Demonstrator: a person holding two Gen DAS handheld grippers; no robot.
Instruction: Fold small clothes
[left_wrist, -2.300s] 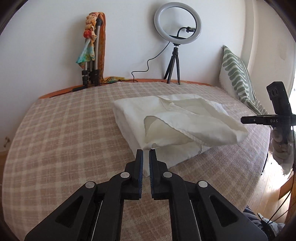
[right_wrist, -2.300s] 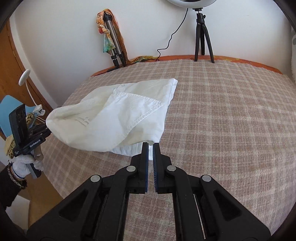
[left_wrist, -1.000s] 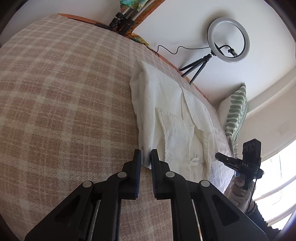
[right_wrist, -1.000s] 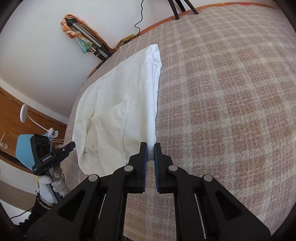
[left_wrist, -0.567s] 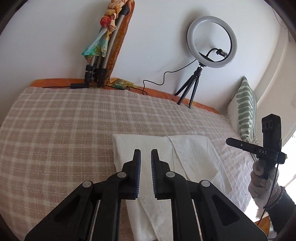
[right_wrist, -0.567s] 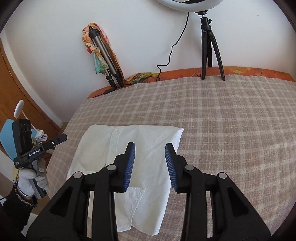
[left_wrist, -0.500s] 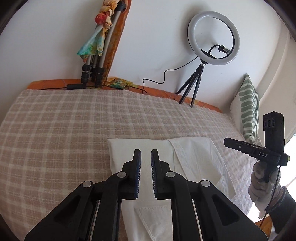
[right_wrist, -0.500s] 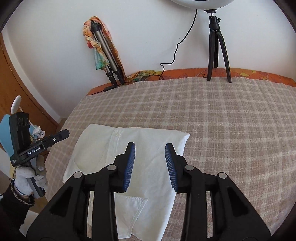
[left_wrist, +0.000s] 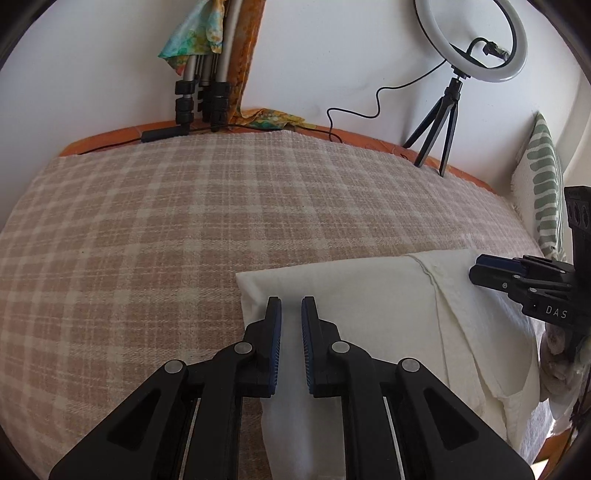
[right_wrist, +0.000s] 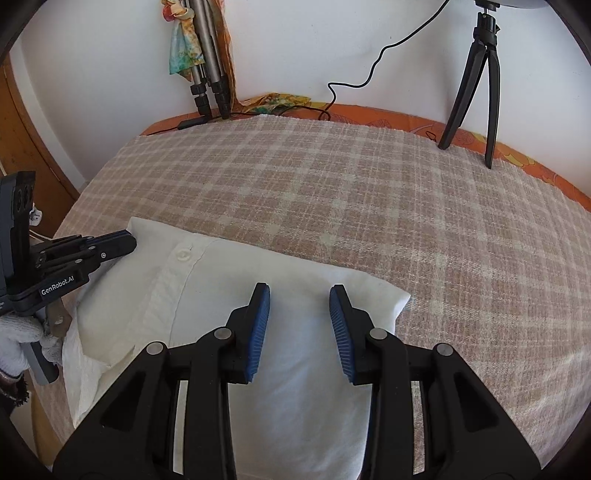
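While the right gripper (right_wrist: 299, 317) hovered over the white shirt (right_wrist: 236, 295) with its jaws spread wide and nothing between them, the left gripper (left_wrist: 291, 325) stood above the other end with only a narrow gap between its jaws; no cloth seemed pinched there.

The shirt lay folded into a flat rectangle near the front edge of the checked bedspread (right_wrist: 369, 192), with its button placket on top. To finish this step well, I would say each gripper should press lightly on the layers — not pull — so the fold stays square.

The near side was tight: the cloth reached almost to the edge of the bed. Beyond the shirt the bedspread gave wide free room up to the tripod (right_wrist: 476, 74) and the folded stand (right_wrist: 207, 66) at the wall.
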